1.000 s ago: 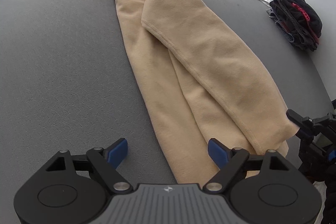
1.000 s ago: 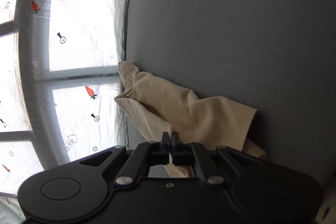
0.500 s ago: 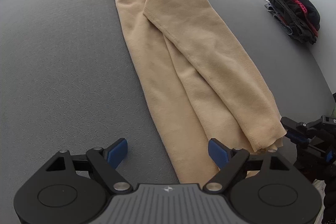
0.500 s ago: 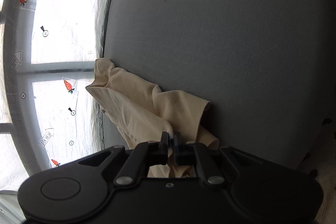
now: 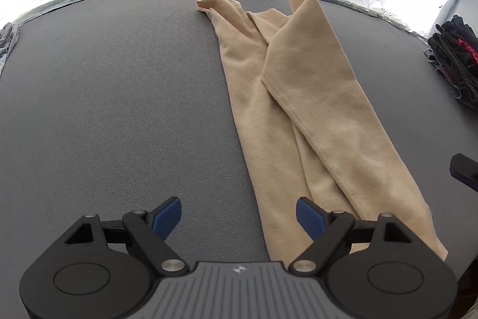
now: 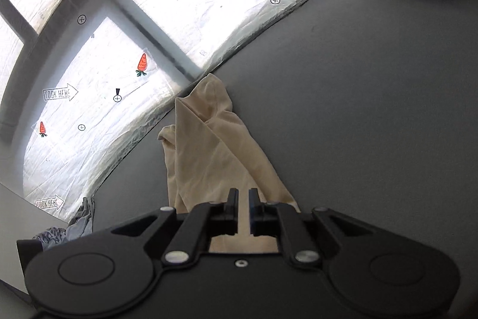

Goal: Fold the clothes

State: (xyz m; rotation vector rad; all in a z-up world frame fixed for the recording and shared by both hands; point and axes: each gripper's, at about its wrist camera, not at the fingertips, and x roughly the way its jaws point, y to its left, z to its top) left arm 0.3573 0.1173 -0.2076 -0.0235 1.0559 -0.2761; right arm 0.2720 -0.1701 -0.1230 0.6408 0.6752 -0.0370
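Left wrist view: left hand-held gripper hangs with jaws wide apart, nothing between them. One beige garment lies folded into a long strip on the grey tabletop, long axis running away from the gripper toward the window; near end just ahead, offset right, under the right finger. One dark clothes pile at far right edge. Tip of the other gripper shows at right, beside the near end.

Right wrist view: right hand-held gripper nearly closed, jaws have just parted a slit, no cloth pinched. Garment directly ahead and below; both grippers look about equally near. One patterned heap lower left
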